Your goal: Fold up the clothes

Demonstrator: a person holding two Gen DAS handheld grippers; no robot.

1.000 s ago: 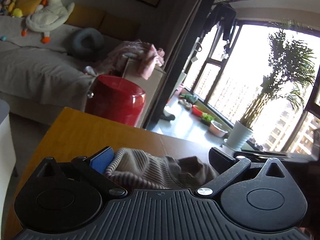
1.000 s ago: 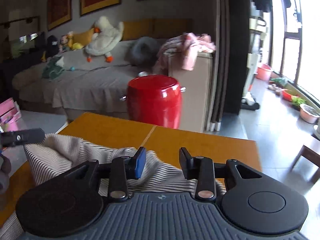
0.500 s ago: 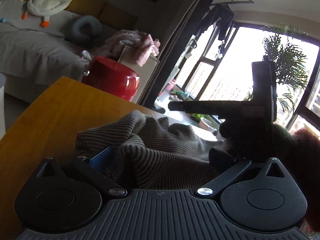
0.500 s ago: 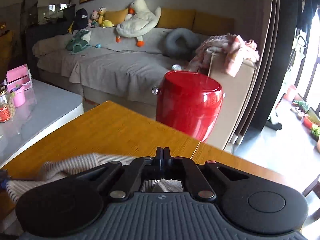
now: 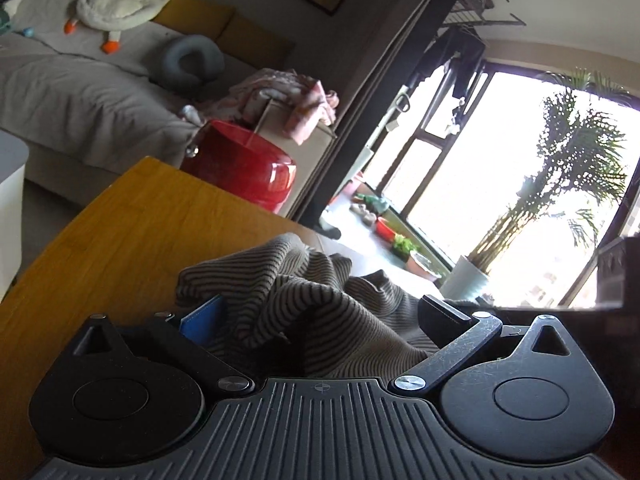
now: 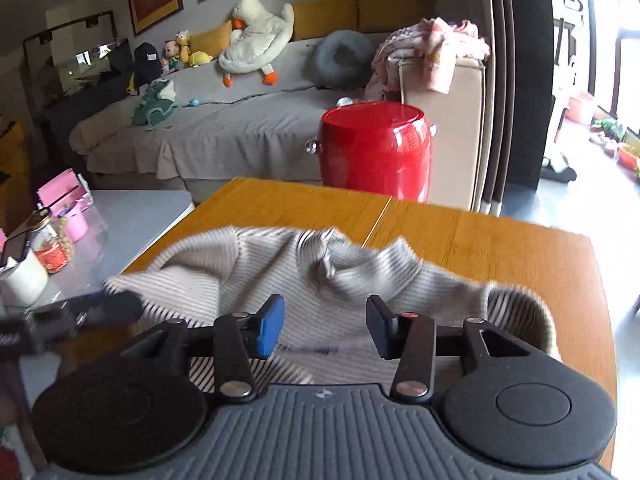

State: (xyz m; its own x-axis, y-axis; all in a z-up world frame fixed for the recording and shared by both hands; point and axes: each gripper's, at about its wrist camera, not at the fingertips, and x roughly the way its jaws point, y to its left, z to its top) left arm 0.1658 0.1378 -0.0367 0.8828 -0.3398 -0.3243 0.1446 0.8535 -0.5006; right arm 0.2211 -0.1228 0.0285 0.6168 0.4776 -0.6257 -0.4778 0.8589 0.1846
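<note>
On the wooden tabletop a rumpled striped sweater hides its near edge, red stool at twelve o'clock; right tongs opening, empty, left tongs wide apart around bunched cloth.

Support surface: wooden table, orange-brown top, seam running front to back near centre, far edge and right corner visible in right wrist view. Directly on it: one striped knit garment, grey-beige w/ thin dark stripes, crumpled, lying across the near part of the top; in left wrist view same table and garment, bunched in raised folds. Garment's right end curls into a rounded opening at the table's right side. Far half of the top bare wood. Left end of garment reaches approx. the table's left edge.
</note>
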